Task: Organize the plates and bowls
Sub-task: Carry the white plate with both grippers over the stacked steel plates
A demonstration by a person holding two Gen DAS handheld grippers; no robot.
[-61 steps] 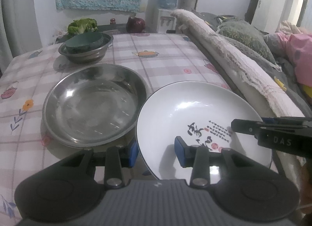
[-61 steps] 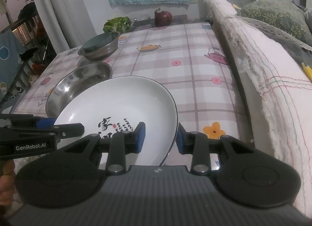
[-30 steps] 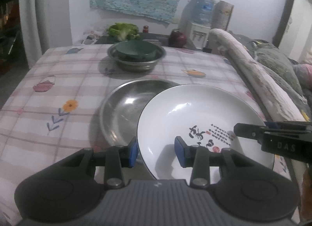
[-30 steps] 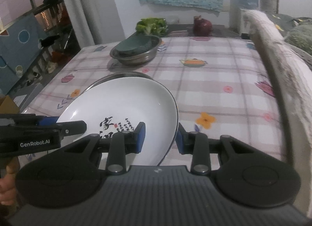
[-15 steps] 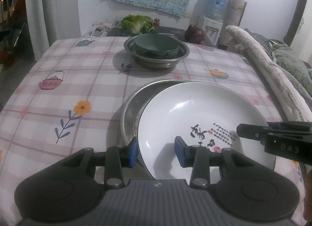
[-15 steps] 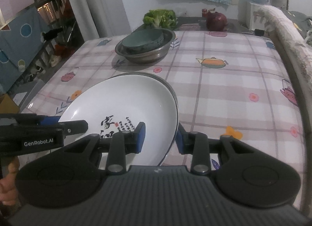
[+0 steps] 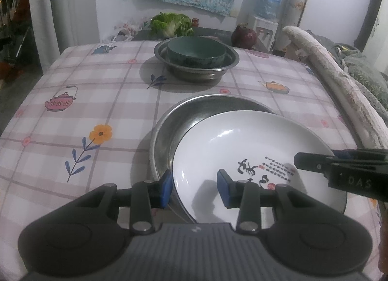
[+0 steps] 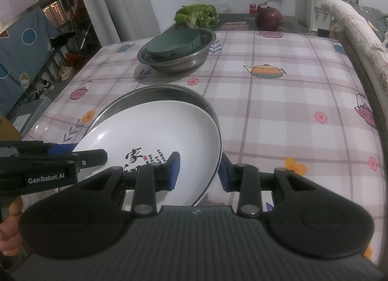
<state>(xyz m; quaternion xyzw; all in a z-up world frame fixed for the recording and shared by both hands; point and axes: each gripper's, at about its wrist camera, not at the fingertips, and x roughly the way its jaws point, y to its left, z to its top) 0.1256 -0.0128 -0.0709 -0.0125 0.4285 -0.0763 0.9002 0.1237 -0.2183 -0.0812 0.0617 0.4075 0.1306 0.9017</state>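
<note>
A: Table, largest item?
B: Steel pan, near edge; white plate tilted over it.
A: Far edge?
B: Steel bowl holding green bowl.
A: Tools?
B: Left gripper, right gripper: each pinching the plate rim.

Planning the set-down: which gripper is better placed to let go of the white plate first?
Right, probably. Both clamp the white plate at its near rim. The right gripper has its outer finger over tablecloth, free to back off; the left gripper has its outer finger over the steel plate rim.
</note>
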